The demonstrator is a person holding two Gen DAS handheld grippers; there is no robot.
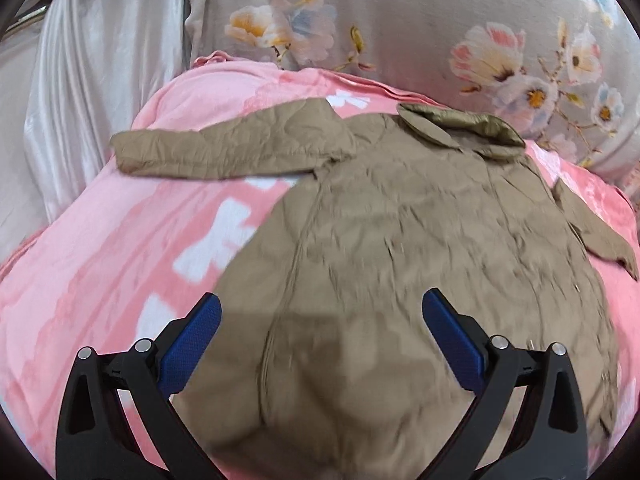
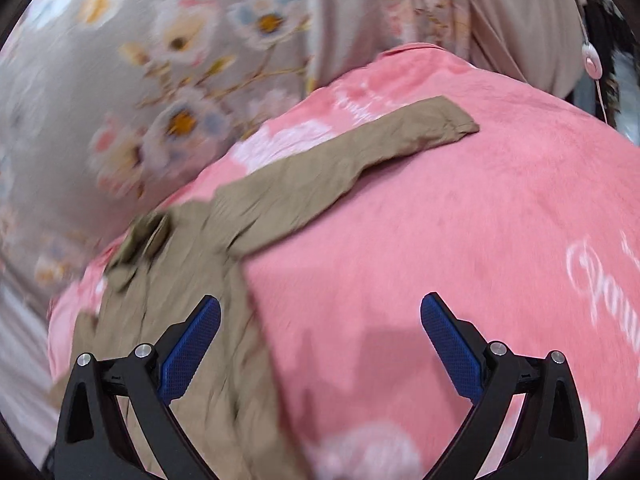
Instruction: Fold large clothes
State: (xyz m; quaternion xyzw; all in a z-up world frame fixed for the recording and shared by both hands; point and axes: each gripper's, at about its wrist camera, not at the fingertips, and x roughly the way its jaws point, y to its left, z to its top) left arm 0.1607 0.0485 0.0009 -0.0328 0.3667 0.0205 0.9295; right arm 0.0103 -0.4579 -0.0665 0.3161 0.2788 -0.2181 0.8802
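Observation:
A tan jacket (image 1: 400, 240) lies spread flat, back up, on a pink blanket (image 1: 100, 260). Its collar (image 1: 460, 128) points away and one sleeve (image 1: 216, 152) stretches out to the left. My left gripper (image 1: 322, 300) is open and empty, hovering above the jacket's lower body. In the right wrist view the jacket (image 2: 180, 280) lies at the left, with its other sleeve (image 2: 360, 156) reaching up and right. My right gripper (image 2: 320, 304) is open and empty above the pink blanket (image 2: 460, 220), just right of the jacket's side edge.
A grey floral quilt (image 1: 400, 20) is bunched behind the blanket and also shows in the right wrist view (image 2: 140, 60). A white satin cloth (image 1: 100, 80) hangs at the far left. A beige curtain (image 2: 520, 12) and a white cord with a switch (image 2: 591, 60) are at the far right.

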